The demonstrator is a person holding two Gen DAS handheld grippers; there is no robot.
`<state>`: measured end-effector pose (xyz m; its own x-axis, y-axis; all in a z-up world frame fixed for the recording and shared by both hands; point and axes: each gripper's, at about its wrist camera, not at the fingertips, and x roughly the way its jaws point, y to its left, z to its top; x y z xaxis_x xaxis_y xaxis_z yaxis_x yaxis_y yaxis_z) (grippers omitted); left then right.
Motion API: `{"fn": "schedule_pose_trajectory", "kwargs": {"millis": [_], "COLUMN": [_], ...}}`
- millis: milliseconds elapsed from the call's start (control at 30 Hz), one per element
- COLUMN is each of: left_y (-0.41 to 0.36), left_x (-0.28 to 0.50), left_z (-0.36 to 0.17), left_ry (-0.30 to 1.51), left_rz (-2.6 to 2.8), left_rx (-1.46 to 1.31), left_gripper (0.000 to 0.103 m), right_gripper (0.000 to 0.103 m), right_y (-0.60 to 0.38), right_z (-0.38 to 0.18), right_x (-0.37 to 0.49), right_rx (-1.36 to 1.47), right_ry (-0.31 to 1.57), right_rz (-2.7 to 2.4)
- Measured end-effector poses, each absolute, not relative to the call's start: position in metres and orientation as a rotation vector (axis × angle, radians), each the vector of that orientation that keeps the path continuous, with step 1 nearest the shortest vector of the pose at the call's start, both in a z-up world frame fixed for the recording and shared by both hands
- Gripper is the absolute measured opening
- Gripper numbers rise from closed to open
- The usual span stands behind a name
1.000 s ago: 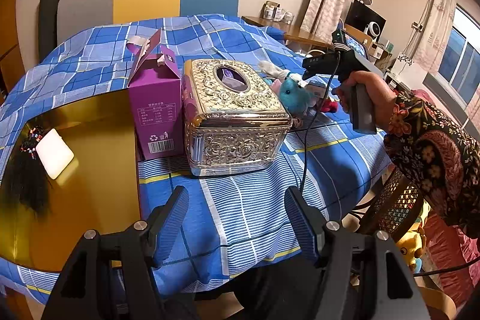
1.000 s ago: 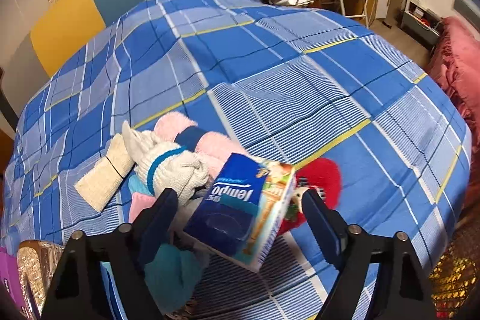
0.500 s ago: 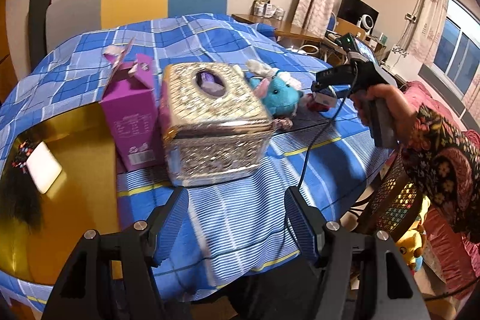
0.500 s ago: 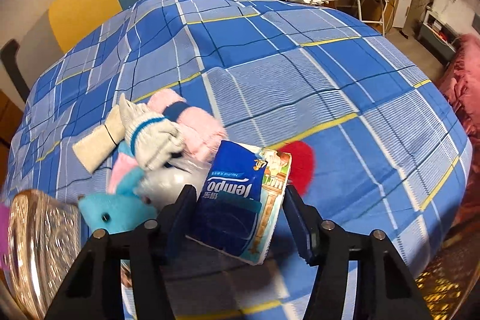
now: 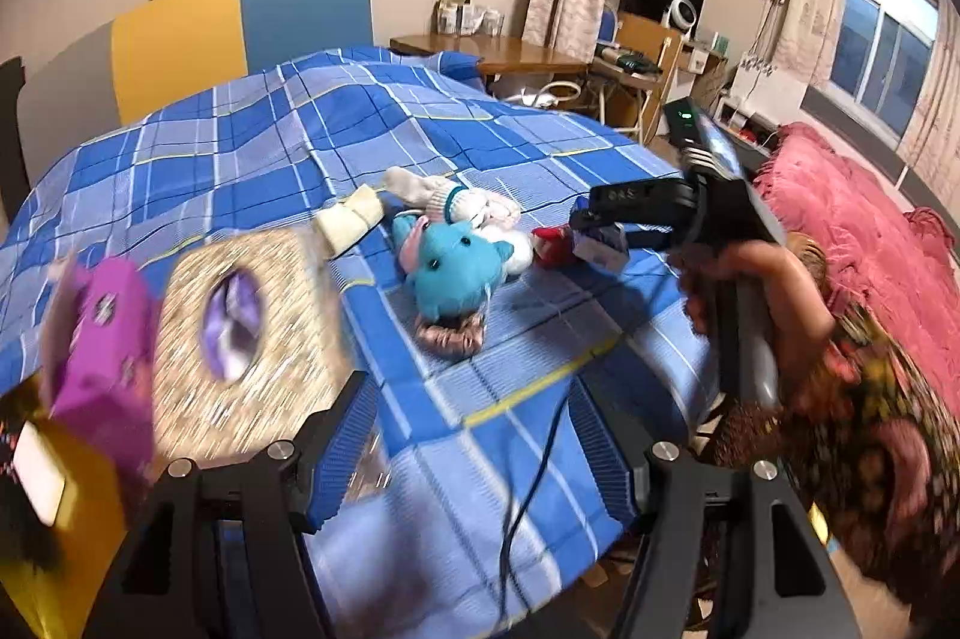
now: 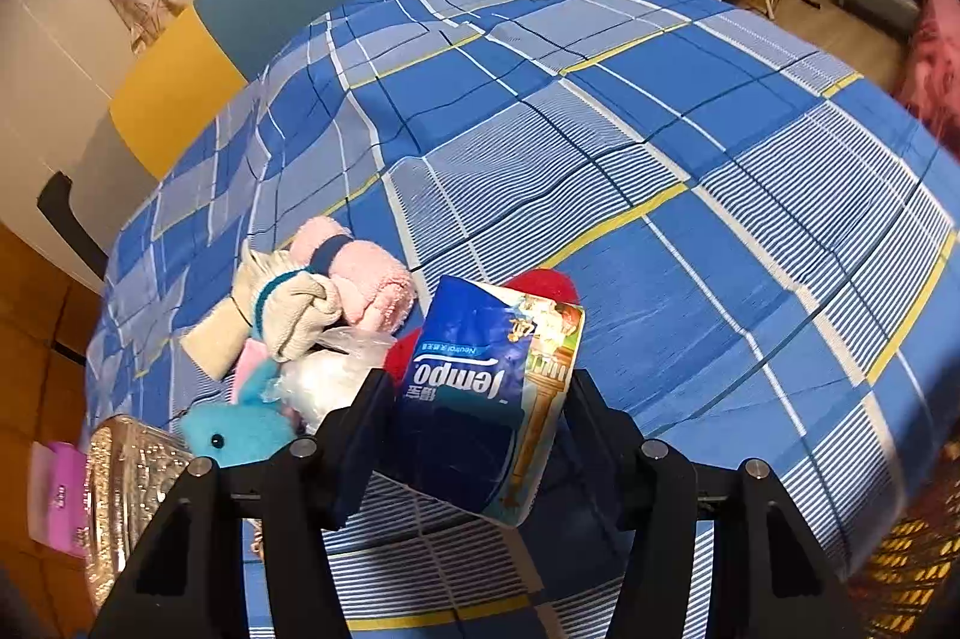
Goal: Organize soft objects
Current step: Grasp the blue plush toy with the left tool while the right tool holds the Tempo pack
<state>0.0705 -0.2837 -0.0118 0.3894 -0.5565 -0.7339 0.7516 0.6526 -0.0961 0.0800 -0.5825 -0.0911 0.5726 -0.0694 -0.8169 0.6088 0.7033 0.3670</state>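
Observation:
My right gripper (image 6: 474, 435) is shut on a blue Tempo tissue pack (image 6: 489, 393) and holds it just above the table; it also shows in the left wrist view (image 5: 600, 243). Beside it lies a pile of soft things: a turquoise plush toy (image 5: 459, 267), a white and teal sock (image 6: 288, 303), pink cloth (image 6: 366, 279), a red plush (image 6: 540, 282) and a clear bag (image 6: 336, 375). My left gripper (image 5: 474, 447) is open and empty, above the table's near edge.
A gold ornate tissue box (image 5: 252, 315) and a purple carton (image 5: 99, 333) stand at the left. The blue checked cloth (image 6: 660, 129) covers the table. A brown scrunchie (image 5: 450, 336) lies in front of the plush. A cable (image 5: 540, 459) hangs over the front edge.
My right gripper has closed on the tissue pack and lifted it slightly. My left gripper has swung right, so the gold box and carton slid left in its view.

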Motion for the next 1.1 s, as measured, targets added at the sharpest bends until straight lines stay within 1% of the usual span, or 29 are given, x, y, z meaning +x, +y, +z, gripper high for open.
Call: {"fn": "schedule_pose_trajectory", "kwargs": {"millis": [100,167,233,267,400,633,733,767,800,833,867,1000,1100], "left_y": [-0.319,-0.337,-0.358,-0.365,-0.387,-0.415,-0.418,-0.417,-0.416,-0.416,-0.414,-0.406,-0.397], "left_x": [0.096,0.111,0.125,0.131,0.156,0.174,0.182,0.183,0.185,0.186,0.187,0.183,0.178], "left_z": [-0.021,-0.029,-0.039,-0.044,-0.063,-0.083,-0.093,-0.095,-0.098,-0.101,-0.103,-0.096,-0.085], "left_ry": [0.876,0.906,0.952,0.97,1.027,0.989,1.014,1.02,1.027,1.044,1.055,1.037,1.01], "left_rz": [-0.84,-0.836,-0.828,-0.832,-0.779,-0.688,-0.675,-0.675,-0.668,-0.677,-0.681,-0.69,-0.701], "left_rx": [0.251,0.237,0.253,0.257,0.244,0.343,0.333,0.328,0.322,0.307,0.293,0.251,0.198], "left_gripper": [0.068,0.073,0.08,0.081,0.082,0.083,0.083,0.082,0.075,0.063,0.063,0.058,0.057], "right_gripper": [0.059,0.059,0.059,0.059,0.059,0.059,0.059,0.059,0.059,0.059,0.059,0.059,0.059], "right_y": [-0.578,-0.576,-0.575,-0.575,-0.579,-0.582,-0.581,-0.58,-0.58,-0.579,-0.578,-0.576,-0.577], "right_z": [-0.09,-0.088,-0.085,-0.084,-0.08,-0.08,-0.081,-0.081,-0.081,-0.081,-0.08,-0.079,-0.079], "right_x": [0.082,0.084,0.083,0.083,0.08,0.078,0.08,0.08,0.081,0.082,0.082,0.082,0.082], "right_rx": [0.683,0.658,0.64,0.633,0.632,0.652,0.646,0.641,0.634,0.629,0.622,0.61,0.605], "right_ry": [0.878,0.872,0.861,0.856,0.829,0.815,0.822,0.825,0.827,0.828,0.827,0.826,0.823], "right_rz": [-0.42,-0.422,-0.422,-0.428,-0.438,-0.43,-0.424,-0.426,-0.426,-0.425,-0.425,-0.425,-0.435]}}
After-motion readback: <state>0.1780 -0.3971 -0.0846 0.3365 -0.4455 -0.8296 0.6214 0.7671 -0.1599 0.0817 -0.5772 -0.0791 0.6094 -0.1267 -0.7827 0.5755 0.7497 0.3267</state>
